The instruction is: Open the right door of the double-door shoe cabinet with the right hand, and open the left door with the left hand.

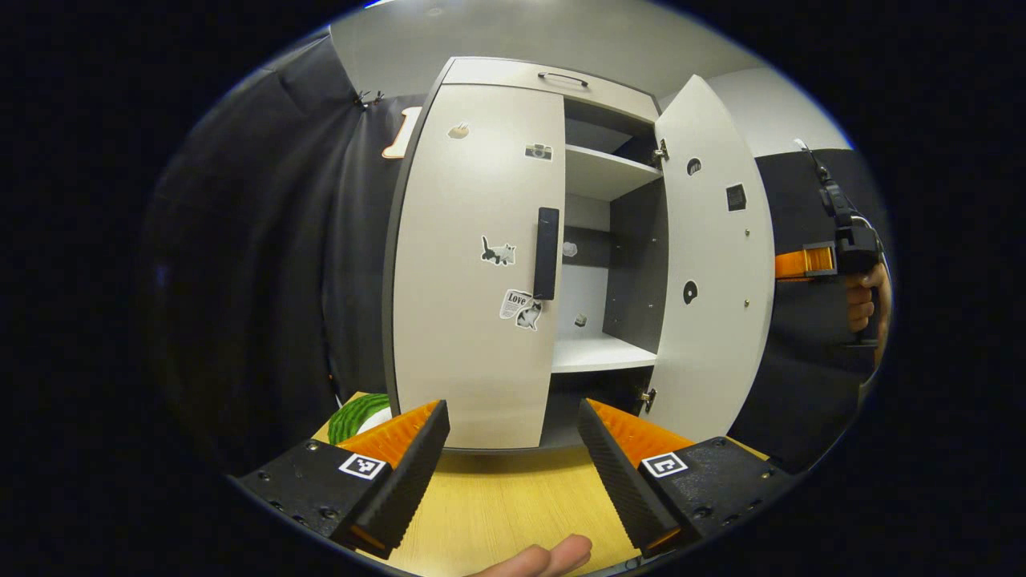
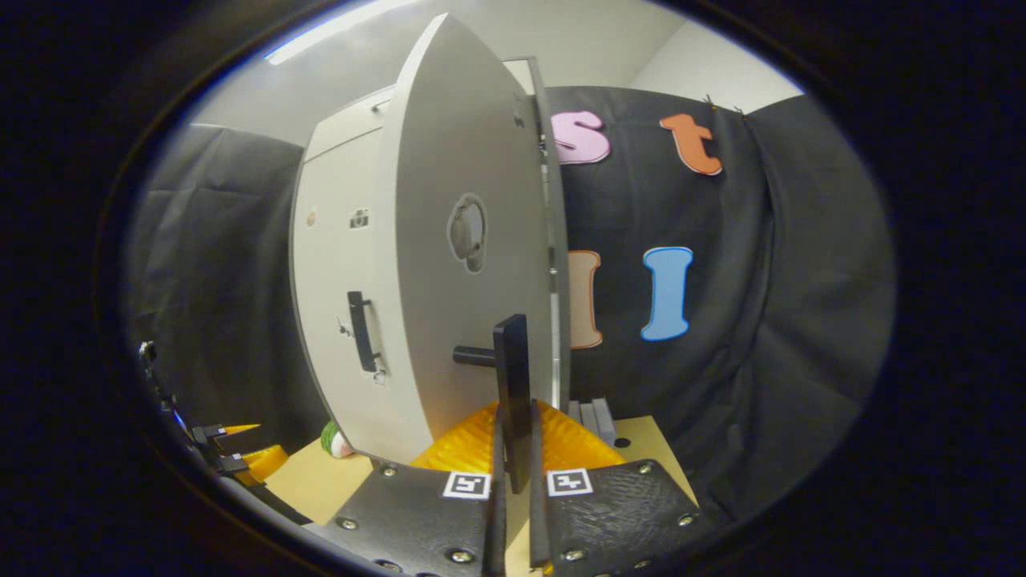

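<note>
The light grey double-door shoe cabinet [image 1: 513, 240] stands on the pale wooden tabletop [image 1: 497, 505], against the black cloth wall.

Right door: in the left gripper view, the grey right door panel [image 1: 713, 264] stands swung well out on its hinges, exposing white shelves [image 1: 601, 353] and a dark interior. In the right gripper view, your right gripper [image 2: 513, 449] has its jaws closed to a narrow gap on the black bar handle of the right door [image 2: 513, 385], one finger on each side of it. In the left gripper view this gripper appears far right, beyond the open door, held by a hand [image 1: 866, 296].

Left door: the grey left door panel with animal stickers [image 1: 473, 264] lies closed against the cabinet front. Its black vertical bar handle [image 1: 547, 252] sits at the inner edge.

Your left gripper [image 1: 513, 449] is held low before the cabinet, apart from it, with its orange-and-black jaws spread wide and nothing between them. A green striped round object [image 1: 357, 415] lies on the tabletop at the cabinet's left foot.
</note>
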